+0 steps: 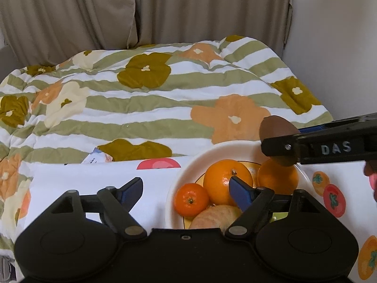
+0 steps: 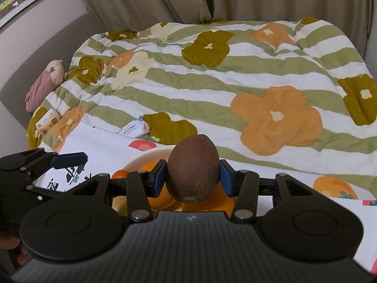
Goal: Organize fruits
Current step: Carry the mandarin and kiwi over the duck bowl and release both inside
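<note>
My right gripper [image 2: 192, 176] has its jaws clamped on a brown kiwi [image 2: 192, 168], one blue pad on each side, the fruit held with one end toward the camera. From the left wrist view that kiwi [image 1: 278, 129] hangs above the far right rim of the white bowl [image 1: 186, 172], not touching the fruit below. My left gripper [image 1: 186, 191] holds its jaws wide with nothing between them, its right finger over the bowl's near side. In the bowl lie a large orange [image 1: 223, 179], a smaller mandarin [image 1: 190, 199] touching it on the left, a second orange [image 1: 276, 176] on the right and a pale rounded fruit [image 1: 214, 217] at the near edge. The bowl rests on a white fruit-print cloth [image 1: 94, 176]. Beyond it spreads a striped floral duvet [image 1: 150, 94], with beige curtains [image 1: 188, 7] behind.
</note>
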